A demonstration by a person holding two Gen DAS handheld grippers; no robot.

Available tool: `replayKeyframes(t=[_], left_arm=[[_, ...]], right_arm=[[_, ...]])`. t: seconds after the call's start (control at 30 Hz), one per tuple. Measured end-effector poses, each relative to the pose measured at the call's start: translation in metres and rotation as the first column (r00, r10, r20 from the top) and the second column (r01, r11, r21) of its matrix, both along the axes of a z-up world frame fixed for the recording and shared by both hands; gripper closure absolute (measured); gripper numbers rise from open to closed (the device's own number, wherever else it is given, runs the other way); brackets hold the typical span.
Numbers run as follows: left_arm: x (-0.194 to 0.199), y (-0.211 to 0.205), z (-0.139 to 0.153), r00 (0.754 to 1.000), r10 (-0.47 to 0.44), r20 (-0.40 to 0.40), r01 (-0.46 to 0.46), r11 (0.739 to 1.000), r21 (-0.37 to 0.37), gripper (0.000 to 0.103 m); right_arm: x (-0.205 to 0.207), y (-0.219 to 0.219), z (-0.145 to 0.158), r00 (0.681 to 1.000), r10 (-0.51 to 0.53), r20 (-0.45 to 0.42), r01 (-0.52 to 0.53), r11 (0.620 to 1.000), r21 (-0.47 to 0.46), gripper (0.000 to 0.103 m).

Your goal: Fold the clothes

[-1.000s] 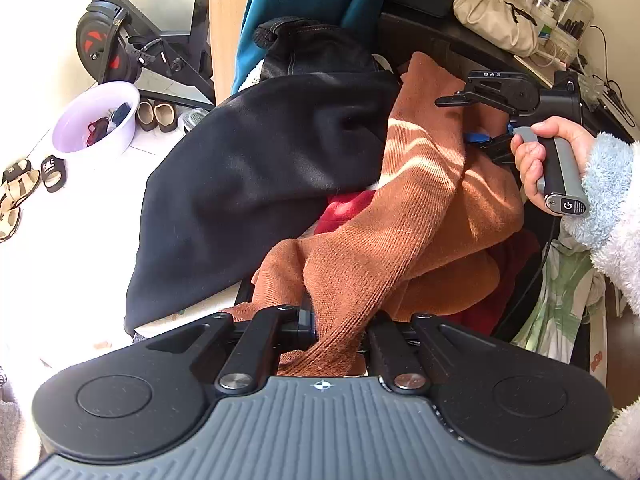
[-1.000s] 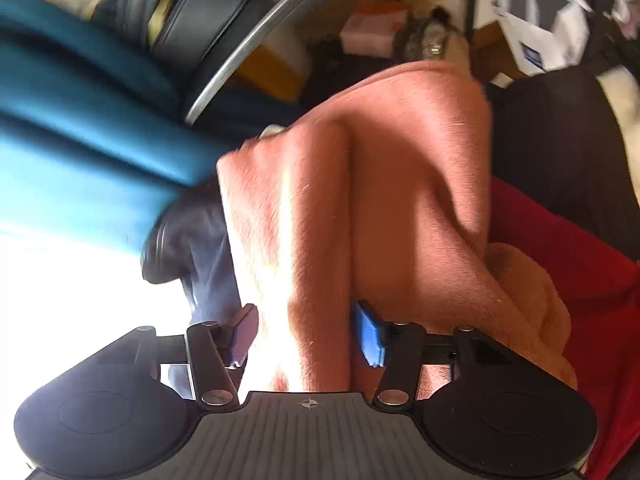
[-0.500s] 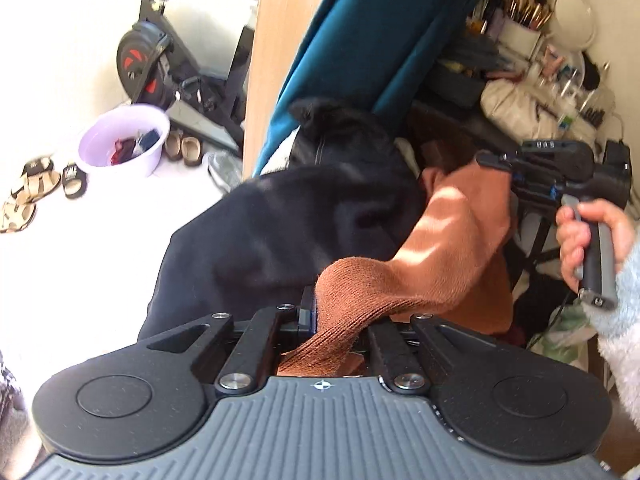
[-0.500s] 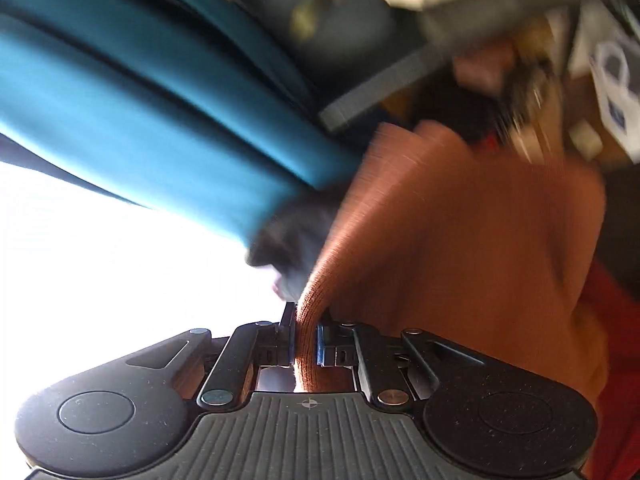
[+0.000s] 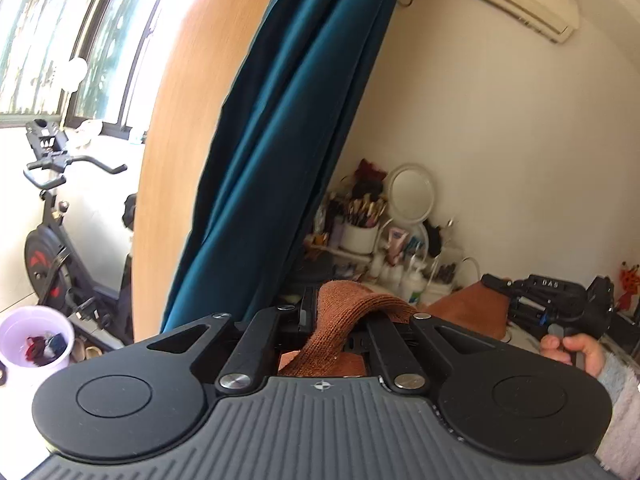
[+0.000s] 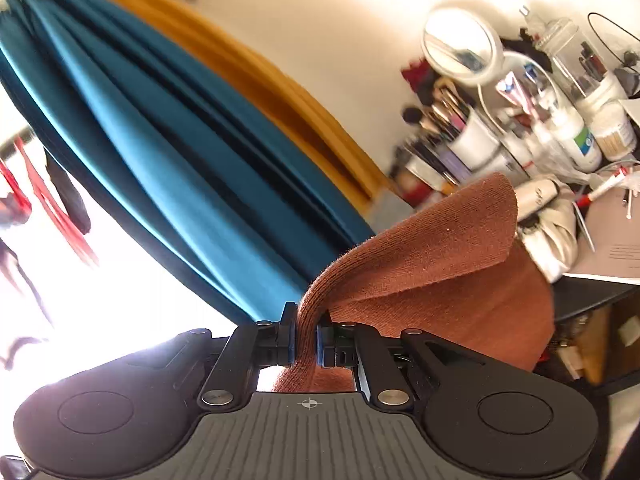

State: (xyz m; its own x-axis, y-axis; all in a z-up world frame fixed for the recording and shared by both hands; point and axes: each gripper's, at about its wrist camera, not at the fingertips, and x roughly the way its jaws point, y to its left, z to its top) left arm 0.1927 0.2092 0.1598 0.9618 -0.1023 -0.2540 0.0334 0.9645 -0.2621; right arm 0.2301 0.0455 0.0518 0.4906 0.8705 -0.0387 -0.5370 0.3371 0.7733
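Left wrist view: my left gripper (image 5: 338,312) clamped on rust knit garment (image 5: 340,320), my right gripper (image 5: 504,282) w/ hand (image 5: 576,350) at 3 o'clock, exercise bike (image 5: 52,248) at 9, right wrist view: right gripper (image 6: 307,326) pinching same garment (image 6: 432,256), mirror (image 6: 460,42) at 1, teal curtain (image 6: 168,152) at 10.

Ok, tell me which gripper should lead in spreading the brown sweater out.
Right, probably. The right gripper pinches a flat edge of the brown sweater; the left gripper holds a bunched, twisted strip.
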Motion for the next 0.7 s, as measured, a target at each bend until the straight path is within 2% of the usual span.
replayKeyframes(t=[0.1,0.2,0.27,0.37,0.5,0.7], left_arm=[[-0.003,-0.012,0.020,1.000,0.007,0.011,-0.007,1.000,-0.016,0.099],[-0.001,-0.023,0.022,1.000,0.017,-0.020,-0.017,0.999,-0.027,0.099],[0.000,-0.035,0.019,0.998,0.029,-0.058,-0.029,1.000,-0.007,0.099],[0.000,-0.049,0.009,0.994,0.026,-0.108,-0.027,1.000,-0.005,0.099],[-0.003,-0.068,-0.001,0.990,-0.011,-0.138,0.006,0.999,-0.038,0.099],[-0.019,-0.101,-0.006,0.992,-0.077,-0.099,0.071,0.996,-0.058,0.099]], right_arm=[[-0.024,-0.034,0.020,0.998,-0.004,0.058,0.004,1.000,0.005,0.095],[-0.050,-0.048,0.036,0.990,-0.020,0.142,0.030,0.997,-0.064,0.095],[-0.064,-0.054,0.042,0.985,-0.028,0.170,0.048,0.993,-0.112,0.095],[-0.089,-0.068,0.048,0.981,-0.043,0.191,0.076,0.982,-0.172,0.095],[-0.111,-0.091,0.049,0.980,-0.060,0.188,0.098,0.975,-0.200,0.095],[-0.139,-0.117,0.049,0.978,-0.054,0.203,0.109,0.957,-0.268,0.095]])
